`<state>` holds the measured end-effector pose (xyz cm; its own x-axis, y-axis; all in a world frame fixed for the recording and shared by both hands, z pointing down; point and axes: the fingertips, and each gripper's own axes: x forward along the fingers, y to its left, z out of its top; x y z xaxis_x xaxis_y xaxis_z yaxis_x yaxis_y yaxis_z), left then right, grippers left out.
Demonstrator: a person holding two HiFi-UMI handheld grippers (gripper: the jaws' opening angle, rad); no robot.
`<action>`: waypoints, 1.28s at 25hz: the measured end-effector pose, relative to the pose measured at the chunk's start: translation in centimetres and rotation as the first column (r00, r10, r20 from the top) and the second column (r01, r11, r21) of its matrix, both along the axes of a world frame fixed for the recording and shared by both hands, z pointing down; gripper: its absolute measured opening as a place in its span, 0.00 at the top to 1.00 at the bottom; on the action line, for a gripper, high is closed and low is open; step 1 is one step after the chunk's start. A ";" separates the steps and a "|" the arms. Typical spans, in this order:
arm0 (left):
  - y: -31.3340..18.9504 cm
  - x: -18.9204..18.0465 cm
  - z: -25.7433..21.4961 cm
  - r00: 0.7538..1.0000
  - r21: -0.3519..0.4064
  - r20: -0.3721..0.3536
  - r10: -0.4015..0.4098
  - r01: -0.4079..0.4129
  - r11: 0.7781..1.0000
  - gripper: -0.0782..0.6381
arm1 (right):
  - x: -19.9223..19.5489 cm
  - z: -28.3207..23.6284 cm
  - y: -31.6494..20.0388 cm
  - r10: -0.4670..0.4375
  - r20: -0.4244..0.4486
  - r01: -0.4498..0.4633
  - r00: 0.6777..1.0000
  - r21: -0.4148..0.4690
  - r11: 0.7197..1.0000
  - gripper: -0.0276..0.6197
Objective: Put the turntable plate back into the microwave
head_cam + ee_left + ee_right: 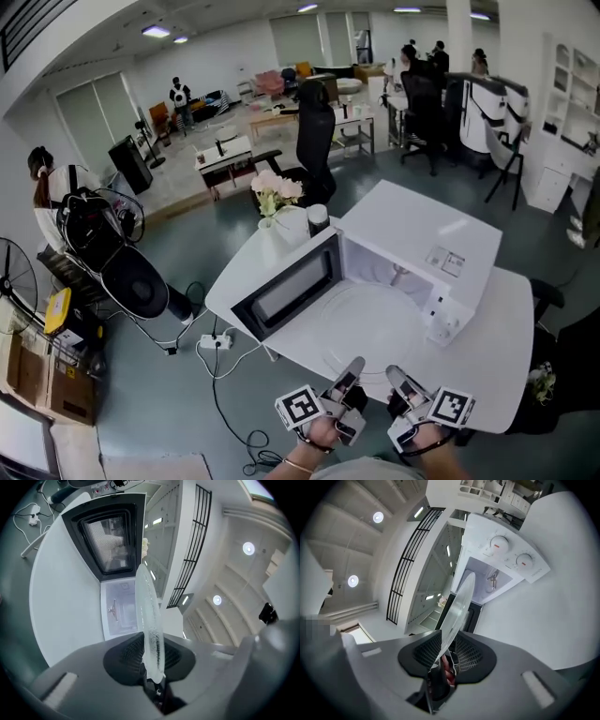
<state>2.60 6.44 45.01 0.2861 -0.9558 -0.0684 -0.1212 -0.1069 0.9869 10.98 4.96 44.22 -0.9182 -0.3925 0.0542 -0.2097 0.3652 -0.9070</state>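
Note:
The clear glass turntable plate (pixel 373 323) hangs level in front of the open white microwave (pixel 412 248) on the white table (pixel 511 328). My left gripper (pixel 349 373) and right gripper (pixel 398 380) are each shut on the plate's near rim, side by side. In the left gripper view the plate (pixel 150 620) stands edge-on between the jaws of the left gripper (pixel 152 667), with the cavity (pixel 117 609) and the swung-out door (pixel 108 541) beyond. The right gripper (pixel 443 658) pinches the plate (pixel 457 616) in its own view, below the two control knobs (pixel 511 550). The coupler (pixel 492 579) shows inside the cavity.
The microwave door (pixel 286 291) stands open to the left. A vase of flowers (pixel 274 195) and a dark cup (pixel 318 218) stand behind it at the table's far corner. A power strip (pixel 215 341) and cables lie on the floor left of the table.

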 end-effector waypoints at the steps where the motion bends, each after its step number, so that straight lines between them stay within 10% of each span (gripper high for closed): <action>1: -0.5 -0.8 0.2 1.000 -0.008 0.002 0.019 -0.019 1.000 0.83 | -0.7 0.1 -0.4 0.015 -0.006 -0.015 1.000 0.002 1.000 0.80; 10: -5.5 -5.5 0.2 0.981 -0.035 -0.023 0.193 -0.194 0.980 0.83 | -5.0 0.5 -4.0 0.188 -0.048 -0.190 0.981 -0.039 0.981 0.81; 20: -9.5 -7.5 0.7 0.907 -0.012 0.014 0.420 -0.420 0.908 0.83 | -7.7 0.8 -5.9 0.398 -0.024 -0.398 0.917 -0.036 0.917 0.81; 32: -10.0 -6.7 1.9 0.883 -0.070 -0.020 0.469 -0.469 0.880 0.83 | -6.8 1.5 -6.2 0.448 -0.029 -0.449 0.893 -0.080 0.890 0.81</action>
